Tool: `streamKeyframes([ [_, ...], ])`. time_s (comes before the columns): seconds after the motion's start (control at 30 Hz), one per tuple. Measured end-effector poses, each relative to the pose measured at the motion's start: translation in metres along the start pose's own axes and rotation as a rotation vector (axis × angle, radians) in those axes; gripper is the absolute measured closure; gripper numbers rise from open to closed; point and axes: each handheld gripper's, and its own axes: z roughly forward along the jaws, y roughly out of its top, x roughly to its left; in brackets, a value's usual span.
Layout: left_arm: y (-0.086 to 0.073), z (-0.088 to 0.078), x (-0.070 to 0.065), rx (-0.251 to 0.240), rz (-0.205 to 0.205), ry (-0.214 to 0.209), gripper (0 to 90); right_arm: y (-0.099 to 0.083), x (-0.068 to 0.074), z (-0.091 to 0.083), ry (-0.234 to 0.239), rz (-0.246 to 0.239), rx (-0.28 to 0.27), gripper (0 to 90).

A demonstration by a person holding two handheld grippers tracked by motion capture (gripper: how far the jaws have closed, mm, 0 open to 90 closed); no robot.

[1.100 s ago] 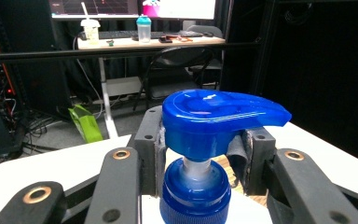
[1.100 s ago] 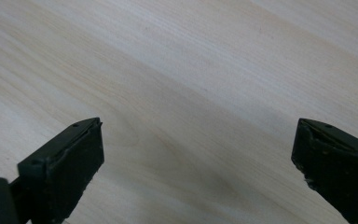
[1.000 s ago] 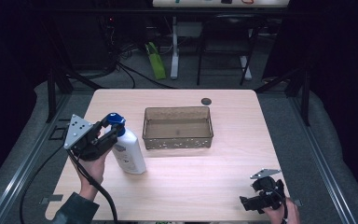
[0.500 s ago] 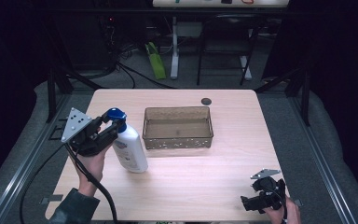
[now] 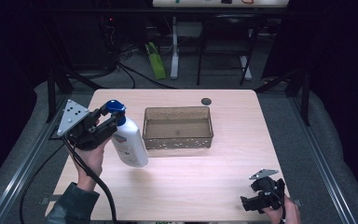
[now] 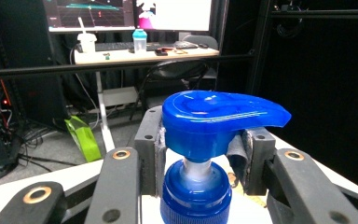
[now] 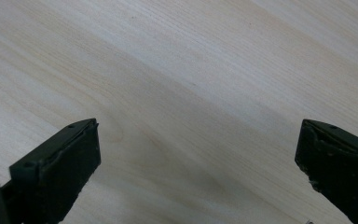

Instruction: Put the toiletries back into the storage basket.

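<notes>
Now left claw [image 6: 200, 154] clamps bottle [image 5: 129, 145] by its pump neck, tilted over table [image 5: 191, 186] left of bin [image 5: 177, 127]; right claw [image 7: 196, 172] wide, idle. Next, probably into bin.

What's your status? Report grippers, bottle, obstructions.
Left gripper shut on pump bottle neck, bottle tilted. Right gripper open, idle over table. Bin beside bottle, apart.

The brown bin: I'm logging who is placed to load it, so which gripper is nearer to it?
Left. The left gripper, jaws shut on the pump bottle, is just beside the brown bin. The right gripper sits at the table's near edge, well off.
</notes>
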Motion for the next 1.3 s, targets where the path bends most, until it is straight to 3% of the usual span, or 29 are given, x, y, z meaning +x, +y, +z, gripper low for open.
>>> streamKeyframes([
  [1.3, 0.03, 0.012, 0.0, -0.031, 0.0, 0.002, 59.0, 0.001, 0.001, -0.002, -0.025, -0.02, 0.002, 0.0],
])
